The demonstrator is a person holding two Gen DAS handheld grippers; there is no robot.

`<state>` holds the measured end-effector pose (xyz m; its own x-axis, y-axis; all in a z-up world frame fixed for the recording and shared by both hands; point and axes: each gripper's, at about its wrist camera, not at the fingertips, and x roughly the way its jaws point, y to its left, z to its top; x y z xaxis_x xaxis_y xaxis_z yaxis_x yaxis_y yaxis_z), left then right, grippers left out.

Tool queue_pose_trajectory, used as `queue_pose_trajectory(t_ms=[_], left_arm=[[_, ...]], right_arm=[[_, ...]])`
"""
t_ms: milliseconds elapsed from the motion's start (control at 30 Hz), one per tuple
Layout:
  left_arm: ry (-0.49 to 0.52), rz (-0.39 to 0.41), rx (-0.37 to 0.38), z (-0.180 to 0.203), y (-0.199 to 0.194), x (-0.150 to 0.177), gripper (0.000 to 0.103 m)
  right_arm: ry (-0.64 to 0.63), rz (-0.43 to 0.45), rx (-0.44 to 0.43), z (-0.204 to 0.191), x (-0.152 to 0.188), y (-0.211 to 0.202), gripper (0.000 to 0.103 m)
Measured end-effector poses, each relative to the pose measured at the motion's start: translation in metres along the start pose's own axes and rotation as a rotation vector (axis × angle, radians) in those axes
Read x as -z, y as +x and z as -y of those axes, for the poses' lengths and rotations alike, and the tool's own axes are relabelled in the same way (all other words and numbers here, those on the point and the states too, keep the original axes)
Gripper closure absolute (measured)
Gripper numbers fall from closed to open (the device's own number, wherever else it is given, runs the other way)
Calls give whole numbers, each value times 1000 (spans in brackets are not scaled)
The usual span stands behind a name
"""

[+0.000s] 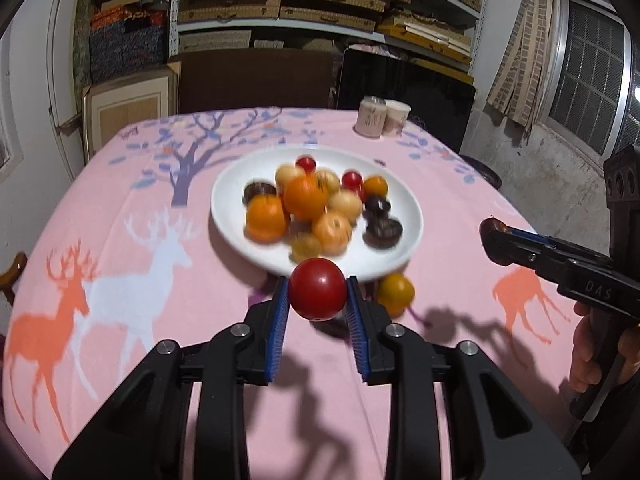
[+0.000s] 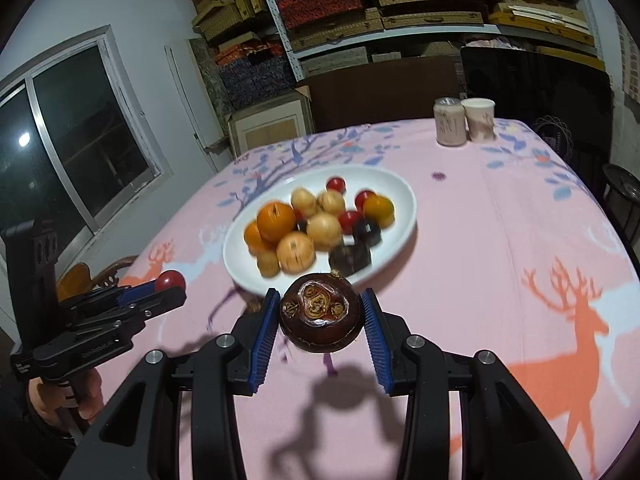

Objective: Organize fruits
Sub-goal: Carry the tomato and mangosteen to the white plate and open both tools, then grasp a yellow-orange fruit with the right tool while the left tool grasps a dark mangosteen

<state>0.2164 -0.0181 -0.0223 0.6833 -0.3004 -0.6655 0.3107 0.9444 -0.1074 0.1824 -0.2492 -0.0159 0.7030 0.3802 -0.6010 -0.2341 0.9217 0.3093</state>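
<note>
While gripping a glossy round red fruit [image 1: 318, 289], left fingers [image 1: 282, 312] ribbed blue, right fingers [image 2: 376, 330] clamping a wrinkled dark fruit [image 2: 320, 317].

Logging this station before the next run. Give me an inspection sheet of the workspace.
Surface: table under a pink deer-print cloth.
Job's things: white plate piled with orange, pale, red and dark fruits; one yellow-orange fruit lies on the cloth beside the plate.
Clutter: two cups at the far edge.
Grippers: left gripper shut on a red fruit; right gripper shut on a dark brown fruit. Both are short of the plate.
Cables: nothing seen.
Surroundings: shelves of flat boxes, a dark window, a chair back.
</note>
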Motion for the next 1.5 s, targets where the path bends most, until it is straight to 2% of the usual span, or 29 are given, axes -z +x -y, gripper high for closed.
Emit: queue_pose_trajectory(t_ms=[167, 300, 467, 500, 533, 600, 733, 833, 900, 967, 1067, 1167, 1300, 1400, 1467, 1500], left_arm=[[31, 22, -27, -7, 34, -62, 75], [-18, -5, -19, -24, 81, -101, 75], [-73, -102, -5, -40, 139, -112, 75], [-87, -123, 9, -43, 147, -112, 68], [-101, -133, 15, -45, 150, -111, 50], [-131, -100, 1, -50, 145, -108, 31], [-149, -57, -8, -56, 118, -99, 18], [-158, -42, 1, -55, 87, -79, 11], [-152, -44, 2, -51, 70, -59, 5], [-148, -54, 13, -46, 54, -31, 5], [-129, -132, 58, -36, 47, 10, 5], [-118, -165, 12, -30, 45, 42, 5], [-92, -175, -31, -25, 43, 57, 5], [-71, -159, -47, -22, 36, 59, 5], [-57, -149, -56, -20, 33, 60, 5], [-53, -148, -59, -19, 33, 58, 5]], right_arm=[[-44, -14, -17, -5, -50, 34, 61], [-9, -62, -24, 8, -77, 81, 61], [29, -140, -28, 22, -95, 136, 60], [24, -144, -22, 21, -95, 142, 58], [23, -145, -21, 22, -96, 145, 51], [34, -126, -14, 23, -97, 144, 45], [42, -103, -28, 24, -93, 125, 45], [14, -85, -16, 18, -79, 98, 44], [-18, -70, -9, 9, -62, 77, 36], [-63, -57, 19, -2, -38, 60, 28], [-124, -61, 39, -17, 0, 49, 23], [-170, -87, 87, -28, 29, 53, 23], [-150, -102, 102, -31, 38, 66, 25], [-119, -128, 108, -28, 34, 79, 34], [-101, -155, 101, -27, 33, 88, 52], [-99, -171, 98, -26, 33, 93, 55]])
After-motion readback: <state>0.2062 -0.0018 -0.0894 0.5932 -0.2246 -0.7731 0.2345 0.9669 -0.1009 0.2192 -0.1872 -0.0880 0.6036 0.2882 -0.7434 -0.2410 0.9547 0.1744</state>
